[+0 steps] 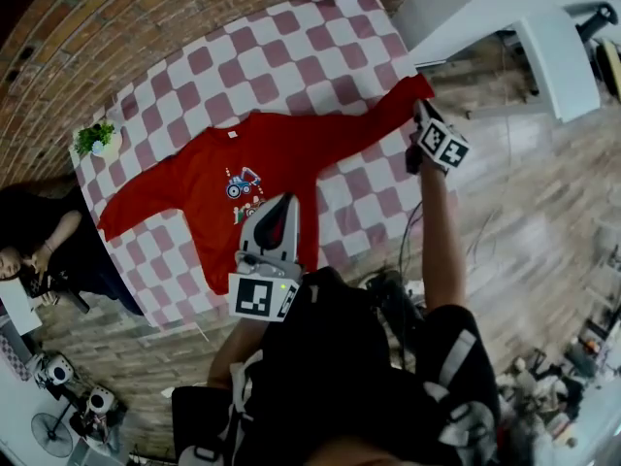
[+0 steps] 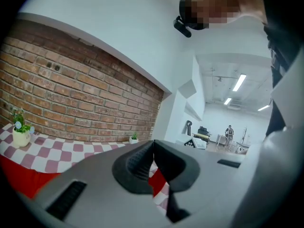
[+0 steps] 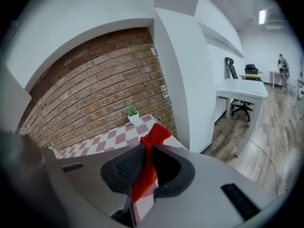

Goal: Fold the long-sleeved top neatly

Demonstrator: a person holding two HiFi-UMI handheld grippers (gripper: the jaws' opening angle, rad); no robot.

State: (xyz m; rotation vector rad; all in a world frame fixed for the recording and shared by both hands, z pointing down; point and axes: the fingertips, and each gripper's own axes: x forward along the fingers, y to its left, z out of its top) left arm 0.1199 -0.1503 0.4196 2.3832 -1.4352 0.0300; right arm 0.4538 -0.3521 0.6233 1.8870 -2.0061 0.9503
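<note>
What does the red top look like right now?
The red long-sleeved top lies front up, spread across the checked tablecloth, soft cloth, with a small blue-and-red picture on the chest and a white neck label. One sleeve lies flat; the other sleeve's cuff is pinched in the right gripper near the table's edge.

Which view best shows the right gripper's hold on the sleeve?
Right gripper view: the right gripper is shut on the red sleeve, cloth pinched between its jaws. Head view: that gripper hides the sleeve end. Left gripper view: only red top, no grip.
</note>
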